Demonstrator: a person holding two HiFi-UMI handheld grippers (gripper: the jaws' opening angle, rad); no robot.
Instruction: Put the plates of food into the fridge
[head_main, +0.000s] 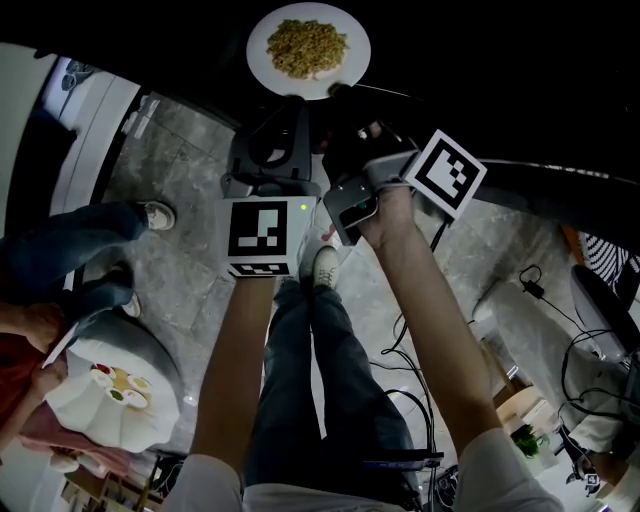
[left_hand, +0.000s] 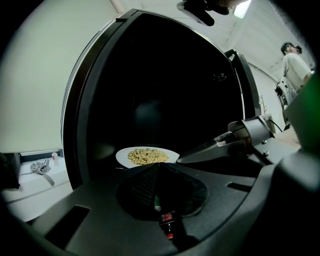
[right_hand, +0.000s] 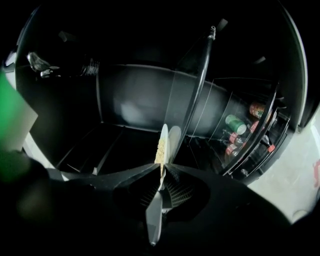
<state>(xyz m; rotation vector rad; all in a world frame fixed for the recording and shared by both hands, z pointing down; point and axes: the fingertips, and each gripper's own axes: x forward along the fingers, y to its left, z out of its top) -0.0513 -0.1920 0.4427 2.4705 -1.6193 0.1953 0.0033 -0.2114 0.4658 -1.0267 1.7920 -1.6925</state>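
A white plate (head_main: 262, 60) heaped with yellowish, grainy food (head_main: 308, 45) is shown held level at the dark opening of a fridge (right_hand: 135, 105), seen from above at the top of the head view. The plate is pinched at its near rim by the right gripper (head_main: 338, 92), whose fingers are closed on that edge. In the right gripper view the plate (right_hand: 165, 131) appears edge-on between them, with a glass shelf (right_hand: 192, 100) just beside it and cans and bottles (right_hand: 235, 125) racked in the door to the right. Whether the plate rests on anything cannot be told. The left gripper (head_main: 290, 105) is held just beside the right one, near the plate rim but apart from it. In its own view its fingers are seen drawn together with nothing between them, and the plate (left_hand: 122, 157) lies just beyond. The plate is judged to be stiff, smooth, breakable crockery, made heavier on its far side by the loose food, so a one-sided pinch is likely to let it tip or slip. A firm hold on the bare rim, clear of the food, is best, with the plate kept level. A second plate of food (head_main: 85, 400) is seen at the lower left, beside a seated person.
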